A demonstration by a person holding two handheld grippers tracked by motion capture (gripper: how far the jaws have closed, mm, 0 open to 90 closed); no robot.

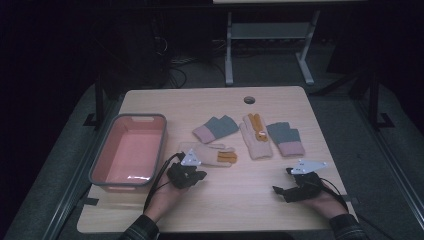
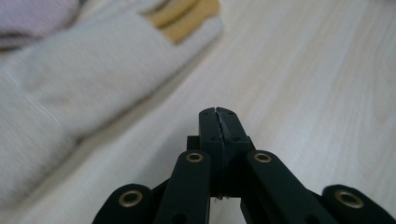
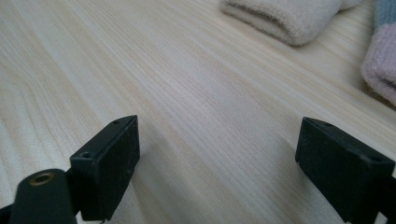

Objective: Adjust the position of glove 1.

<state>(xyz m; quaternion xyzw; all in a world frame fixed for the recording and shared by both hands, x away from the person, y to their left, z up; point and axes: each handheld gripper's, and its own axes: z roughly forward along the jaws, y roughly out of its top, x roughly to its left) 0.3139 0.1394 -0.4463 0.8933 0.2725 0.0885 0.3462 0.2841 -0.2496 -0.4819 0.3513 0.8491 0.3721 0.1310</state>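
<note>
**Ana:** Nearest the camera, two hands at the table edge, so let's go left to right. Far left stands the pink tub [image 1: 128,152], grey-rimmed, nothing in it. Just right of it is the left gripper [image 1: 199,175], and in the left gripper view its jaws are pressed flat together with nothing between them. Shut on air.

**Ben:** And the cream glove [image 1: 207,153] lies right beside that claw?

**Ana:** Just beyond the tips, flat on the wooden table [image 1: 240,200], cuff toward the tub, mustard fingertips pointing right. The left gripper view has it close on the left, the cream glove [image 2: 84,88], apart from the jaws, not touched.

**Ben:** How would it handle?

**Ana:** Knitted, so I'd judge it light, soft and floppy; it will sag and fold from wherever it's pinched. The ribbed cuff looks the thickest spot, a good place to bite. A pinch on a flat single layer could slip off.

**Ben:** Further right?

**Ana:** A grey-and-pink glove [image 1: 216,128], a second cream glove [image 1: 255,137] lying lengthwise, another grey-and-pink glove [image 1: 286,138]. Then the right gripper [image 1: 282,190], low near the table's right edge, jaws wide apart over bare wood, holding nothing.
</note>
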